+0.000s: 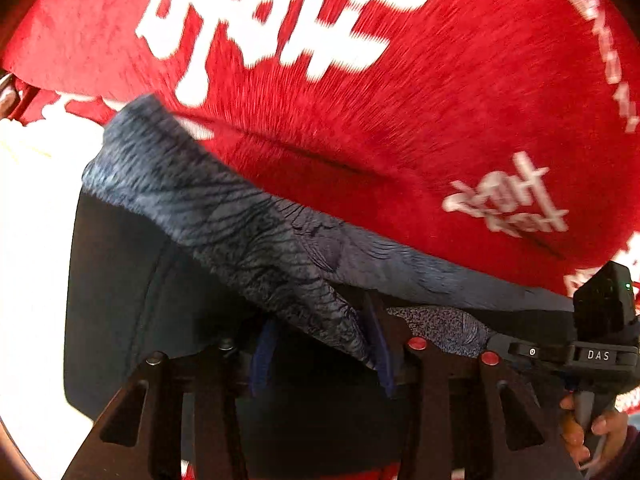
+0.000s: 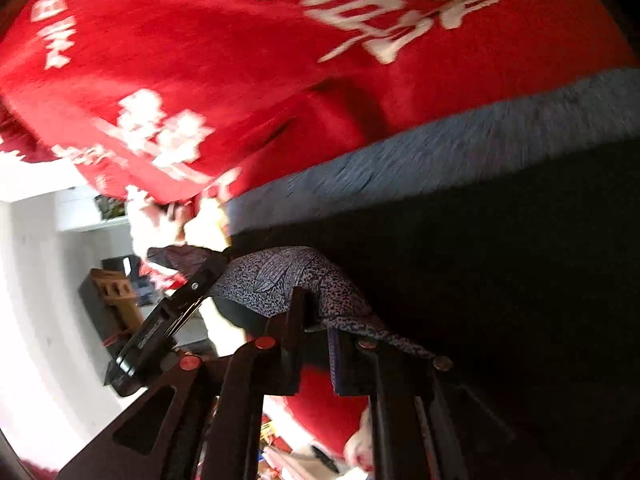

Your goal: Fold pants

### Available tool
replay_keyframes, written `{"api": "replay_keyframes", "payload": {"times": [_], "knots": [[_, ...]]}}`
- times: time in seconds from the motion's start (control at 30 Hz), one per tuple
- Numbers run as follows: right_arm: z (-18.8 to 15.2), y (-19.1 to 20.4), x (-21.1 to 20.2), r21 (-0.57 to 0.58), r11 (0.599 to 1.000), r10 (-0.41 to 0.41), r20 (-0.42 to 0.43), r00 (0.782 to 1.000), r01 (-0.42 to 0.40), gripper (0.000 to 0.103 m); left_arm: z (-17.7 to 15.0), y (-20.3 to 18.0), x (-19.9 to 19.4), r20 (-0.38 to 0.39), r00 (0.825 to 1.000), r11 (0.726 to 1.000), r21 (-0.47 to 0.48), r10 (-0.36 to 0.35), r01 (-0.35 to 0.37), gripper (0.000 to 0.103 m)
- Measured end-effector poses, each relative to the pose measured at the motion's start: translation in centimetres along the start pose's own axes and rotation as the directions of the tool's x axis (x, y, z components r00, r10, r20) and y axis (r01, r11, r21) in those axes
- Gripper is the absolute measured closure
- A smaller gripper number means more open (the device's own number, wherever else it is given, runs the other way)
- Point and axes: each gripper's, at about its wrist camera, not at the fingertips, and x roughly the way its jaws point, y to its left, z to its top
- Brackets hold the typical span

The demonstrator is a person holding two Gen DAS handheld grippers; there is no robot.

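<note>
We see first the red cloth with white lettering that covers the surface under the work, wide and flat and filling most of both views. Over it hang the pants, blue-grey with a fine dark pattern, lifted off the cloth and stretched as a band between our two grippers. The left gripper has its jaws nearly closed on a bunched edge of the fabric, and the right gripper is pinched tight on another gathered edge, with the cloth draped over its fingers. We judge that the step in hand is carrying the held edge across to lay one half over the other, and to do it well we should keep both grips firm, hold the edge taut and level between them, and lower it so that it meets the far edge squarely (a slack middle would leave a wrinkle in the fold). Beyond the red cloth, in the right view, there is a pale wall and a brown box beside dark furniture, too blurred to tell more.
</note>
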Motion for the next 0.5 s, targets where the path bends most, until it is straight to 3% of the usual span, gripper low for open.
{"api": "replay_keyframes", "payload": {"times": [0.13, 0.17, 0.2, 0.23, 0.27, 0.33, 0.4, 0.5], "knots": [[1.3, -1.6, 1.4, 0.059, 0.998, -0.017, -0.012, 1.000, 0.017, 0.087, 0.0, -0.1, -1.8, 0.006, 1.000, 1.000, -0.019, 0.013, -0.013, 0.059], [1.3, -1.1, 1.2, 0.046, 0.999, -0.007, -0.011, 1.000, 0.007, 0.072, -0.3, -0.3, -3.1, 0.037, 0.999, 0.999, -0.010, 0.035, -0.035, 0.058], [1.1, -0.4, 0.8, 0.023, 1.000, 0.007, -0.011, 1.000, -0.007, 0.044, -0.6, -0.3, -4.4, 0.065, 0.996, 0.998, -0.001, 0.063, -0.063, 0.046], [0.8, 0.6, 0.1, -0.013, 1.000, 0.013, -0.002, 1.000, -0.013, 0.034, -0.9, -0.3, -5.3, 0.082, 0.992, 0.996, 0.000, 0.093, -0.093, 0.027], [0.3, 1.6, -0.6, -0.052, 0.999, 0.009, 0.010, 1.000, -0.008, 0.031, -1.4, -0.2, -6.1, 0.100, 0.988, 0.993, -0.005, 0.116, -0.116, 0.022], [-1.1, 3.9, -2.1, -0.163, 0.986, -0.006, 0.031, 0.999, 0.011, 0.031, -2.4, -0.1, -6.3, 0.091, 0.986, 0.990, 0.005, 0.142, -0.143, 0.022], [-2.2, 5.4, -2.2, -0.223, 0.975, 0.002, 0.028, 1.000, 0.005, 0.041, -3.2, -0.3, -4.2, 0.026, 0.983, 0.983, 0.023, 0.184, -0.185, 0.022], [-2.6, 5.9, -0.1, -0.260, 0.961, -0.099, -0.006, 0.995, 0.094, 0.044, -4.3, -0.8, -0.7, -0.038, 0.968, 0.968, 0.040, 0.249, -0.248, 0.022]]}}
